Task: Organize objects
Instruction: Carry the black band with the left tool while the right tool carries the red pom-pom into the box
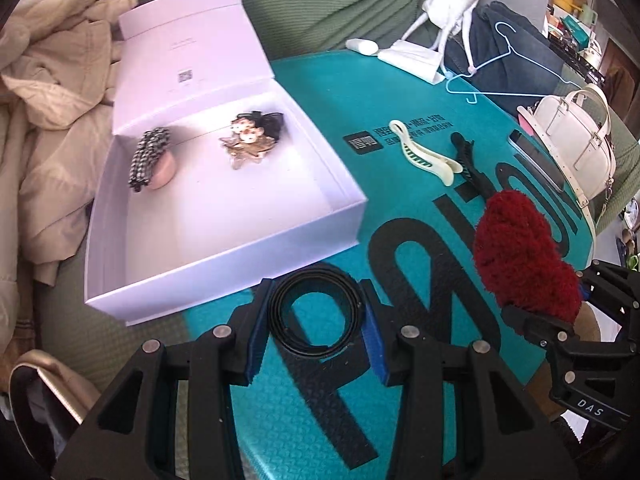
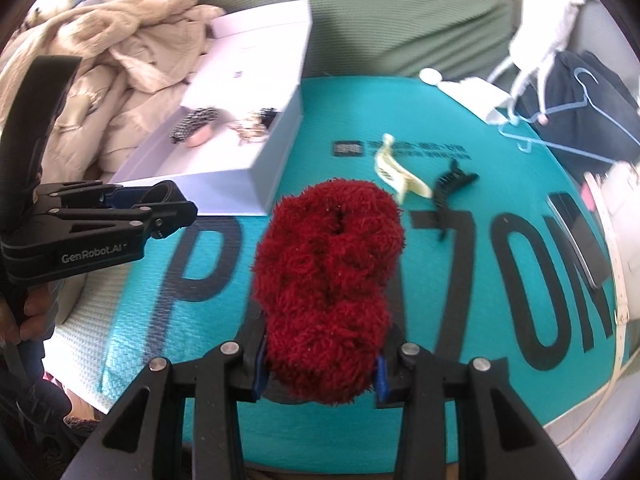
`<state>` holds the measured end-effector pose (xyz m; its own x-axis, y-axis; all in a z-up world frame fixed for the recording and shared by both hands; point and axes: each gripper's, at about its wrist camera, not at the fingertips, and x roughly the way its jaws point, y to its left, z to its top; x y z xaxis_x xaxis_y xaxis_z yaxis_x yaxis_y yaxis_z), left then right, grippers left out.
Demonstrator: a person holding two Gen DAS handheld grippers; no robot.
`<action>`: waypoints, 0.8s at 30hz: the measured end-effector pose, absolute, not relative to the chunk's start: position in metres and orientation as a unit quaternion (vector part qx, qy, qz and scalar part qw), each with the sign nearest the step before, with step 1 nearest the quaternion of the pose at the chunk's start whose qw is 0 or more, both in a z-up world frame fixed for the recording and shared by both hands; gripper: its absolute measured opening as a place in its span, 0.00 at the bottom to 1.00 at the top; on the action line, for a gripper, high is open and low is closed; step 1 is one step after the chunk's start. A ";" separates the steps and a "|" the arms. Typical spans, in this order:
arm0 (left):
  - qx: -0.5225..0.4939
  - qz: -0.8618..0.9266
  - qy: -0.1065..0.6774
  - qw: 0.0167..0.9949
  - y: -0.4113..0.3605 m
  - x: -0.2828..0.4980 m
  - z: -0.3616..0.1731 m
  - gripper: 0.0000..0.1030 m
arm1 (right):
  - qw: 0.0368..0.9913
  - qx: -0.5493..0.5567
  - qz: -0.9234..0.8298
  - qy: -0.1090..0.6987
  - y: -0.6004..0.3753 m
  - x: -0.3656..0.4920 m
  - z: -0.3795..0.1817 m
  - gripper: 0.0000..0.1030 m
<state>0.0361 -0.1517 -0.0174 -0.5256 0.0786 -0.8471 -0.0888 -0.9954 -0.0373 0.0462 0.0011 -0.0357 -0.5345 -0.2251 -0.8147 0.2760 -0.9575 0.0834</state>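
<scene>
An open white box (image 1: 224, 256) (image 2: 276, 160) sits on the teal mat (image 1: 328, 92) and holds a checked scrunchie (image 1: 148, 158), a pink round item and a gold and black hair clip (image 1: 252, 138). My left gripper (image 1: 316, 332) (image 2: 160, 208) is shut on a coiled black belt (image 1: 316, 312), near the box's front corner. My right gripper (image 2: 320, 372) (image 1: 532, 316) is shut on a fluffy red scrunchie (image 2: 328, 280) (image 1: 524, 256), held above the mat. A cream claw clip (image 1: 424, 156) (image 2: 396, 174) and a black claw clip (image 1: 468, 160) (image 2: 452, 188) lie on the mat.
Beige clothing (image 1: 48, 120) is piled left of the box on the green sofa (image 1: 320, 4). A white handbag (image 1: 576, 136), a phone (image 1: 536, 160), a blue hanger (image 1: 504, 64) on dark clothing and white items (image 1: 408, 60) lie at the right and back.
</scene>
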 end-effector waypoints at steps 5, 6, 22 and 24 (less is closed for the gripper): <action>-0.486 0.874 0.004 0.032 -0.169 0.052 -0.014 0.38 | 0.164 0.453 -0.875 0.042 -0.022 0.051 -0.027 0.38; -0.486 0.874 0.004 0.030 -0.172 0.055 -0.014 0.38 | 0.168 0.452 -0.875 0.044 -0.026 0.051 -0.026 0.38; -0.466 0.885 -0.004 -0.011 -0.217 0.107 0.005 0.38 | 0.219 0.434 -0.872 0.053 -0.075 0.075 -0.012 0.38; -0.464 0.886 -0.008 -0.014 -0.221 0.108 0.006 0.38 | 0.225 0.432 -0.872 0.056 -0.078 0.075 -0.009 0.38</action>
<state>0.1078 -0.2208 0.0061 -0.5689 -0.0177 -0.8222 0.0334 -0.9994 -0.0016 0.0755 -0.0780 -0.0092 -0.5254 -0.3443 -0.7781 0.4408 -0.8923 0.0972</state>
